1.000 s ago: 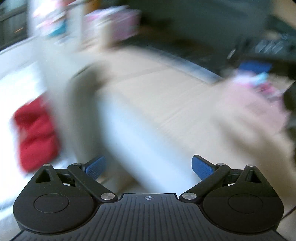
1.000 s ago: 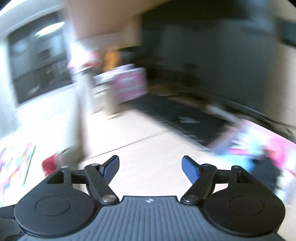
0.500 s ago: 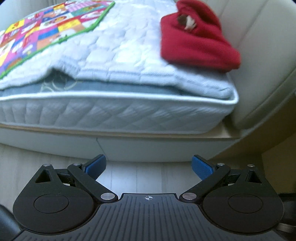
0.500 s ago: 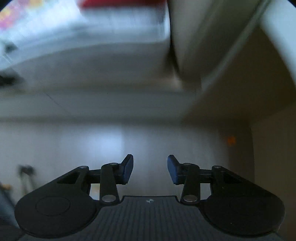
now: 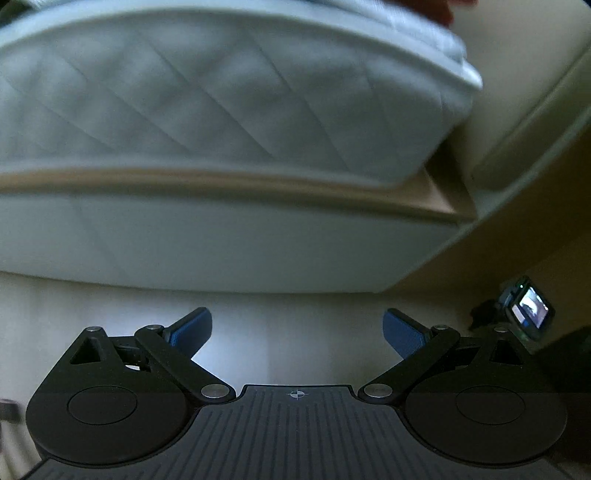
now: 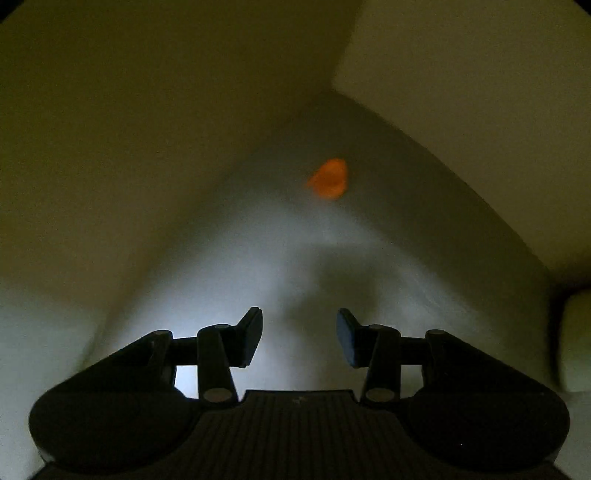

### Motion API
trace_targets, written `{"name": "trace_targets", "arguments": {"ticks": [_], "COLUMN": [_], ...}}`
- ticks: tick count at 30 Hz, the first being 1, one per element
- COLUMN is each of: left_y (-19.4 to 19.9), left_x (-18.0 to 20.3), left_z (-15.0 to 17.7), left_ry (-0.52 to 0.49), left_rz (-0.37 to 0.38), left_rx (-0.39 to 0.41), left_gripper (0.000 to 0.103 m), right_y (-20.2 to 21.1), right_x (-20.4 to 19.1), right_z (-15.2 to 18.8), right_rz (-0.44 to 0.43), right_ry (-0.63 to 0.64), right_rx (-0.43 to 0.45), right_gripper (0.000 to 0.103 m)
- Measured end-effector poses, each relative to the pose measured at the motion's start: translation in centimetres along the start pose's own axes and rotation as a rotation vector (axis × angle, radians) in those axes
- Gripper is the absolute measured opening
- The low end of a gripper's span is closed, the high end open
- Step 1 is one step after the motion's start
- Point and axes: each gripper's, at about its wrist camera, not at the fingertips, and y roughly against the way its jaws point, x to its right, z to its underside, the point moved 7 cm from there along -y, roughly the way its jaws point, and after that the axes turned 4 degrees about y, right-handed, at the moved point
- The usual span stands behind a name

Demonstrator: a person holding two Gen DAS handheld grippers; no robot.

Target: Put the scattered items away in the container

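Note:
A small orange item (image 6: 328, 179) lies on the pale floor (image 6: 295, 258) in a dim corner, ahead of my right gripper (image 6: 299, 325) and well clear of its fingertips. That gripper points steeply down; its jaws are partly apart and opening, with nothing between them. My left gripper (image 5: 296, 325) is open wide over the floor (image 5: 295, 306) beside the bed, also holding nothing. A sliver of red cloth (image 5: 424, 7) shows at the top edge, on the mattress. No container is in view.
The quilted white mattress (image 5: 221, 92) and its white base (image 5: 221, 240) fill the left wrist view. A beige padded panel (image 5: 517, 74) stands to the right. A dark device with a small lit screen (image 5: 528, 312) sits low at the right. Beige walls (image 6: 110, 129) flank the corner.
Both views have dropped toward the floor. The bed's side now looms close and the red cloth has slid out at the top. The right jaws narrowed; the orange item looks nearer.

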Motion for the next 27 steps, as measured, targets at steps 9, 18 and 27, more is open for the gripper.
{"name": "trace_targets", "arguments": {"ticks": [9,18,27], "left_y": [-9.4,-13.6,-7.6], "left_x": [3.2,2.8,3.6], "left_z": [3.1,4.7,2.5], "left_ry": [-0.136,-0.192,-0.198], "left_rz": [0.069,0.025,0.057], "left_rx": [-0.004,-0.039,-0.013], "left_gripper": [0.101,0.101,0.101], "right_y": [-10.1,-15.5,-9.6], "right_x": [3.2,5.1,3.3], "right_z": [-7.8,-8.2,-6.3], "right_rz": [-0.063,-0.048,-0.068], "right_ry": [0.126,0.18,0.152], "right_rx": [0.105,0.111,0.092], "right_gripper": [0.072,0.066,0.033]}}
